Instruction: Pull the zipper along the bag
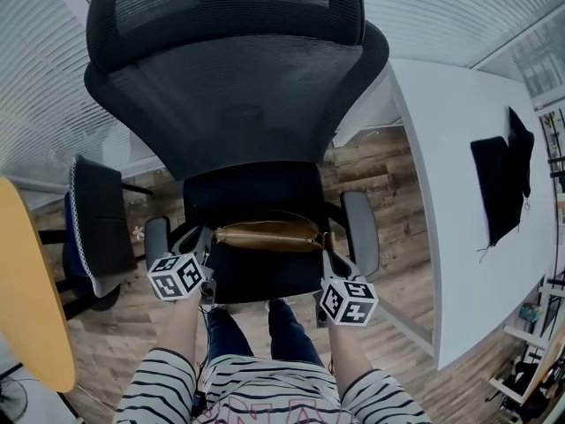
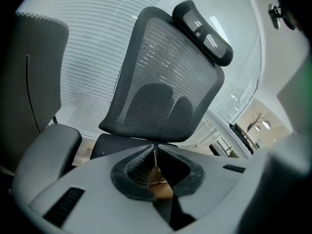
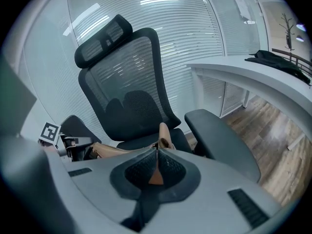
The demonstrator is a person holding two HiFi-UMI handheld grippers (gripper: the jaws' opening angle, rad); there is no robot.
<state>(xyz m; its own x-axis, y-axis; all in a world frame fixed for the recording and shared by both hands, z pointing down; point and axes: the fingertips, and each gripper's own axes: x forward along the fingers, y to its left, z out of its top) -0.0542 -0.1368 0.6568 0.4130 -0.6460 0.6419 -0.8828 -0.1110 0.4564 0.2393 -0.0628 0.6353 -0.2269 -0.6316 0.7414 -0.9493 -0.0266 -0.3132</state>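
Observation:
A slim tan bag (image 1: 269, 235) lies across the seat of a black office chair (image 1: 256, 188). My left gripper (image 1: 209, 239) is at the bag's left end. In the left gripper view its jaws (image 2: 156, 167) are shut on a thin metal zipper pull (image 2: 155, 156), with tan bag material (image 2: 162, 189) just below. My right gripper (image 1: 325, 244) is at the bag's right end. It (image 3: 157, 162) is shut on a tan corner of the bag, and a tan tab (image 3: 165, 133) stands up beyond the jaws. From there the bag (image 3: 114, 151) stretches toward the left gripper (image 3: 73, 145).
Grey armrests (image 1: 360, 228) (image 1: 157, 237) flank the seat close to both grippers. A white desk (image 1: 459, 201) with a black garment (image 1: 503, 179) stands at the right. A second chair (image 1: 97, 219) and a yellow tabletop (image 1: 26, 290) are at the left. The floor is wood.

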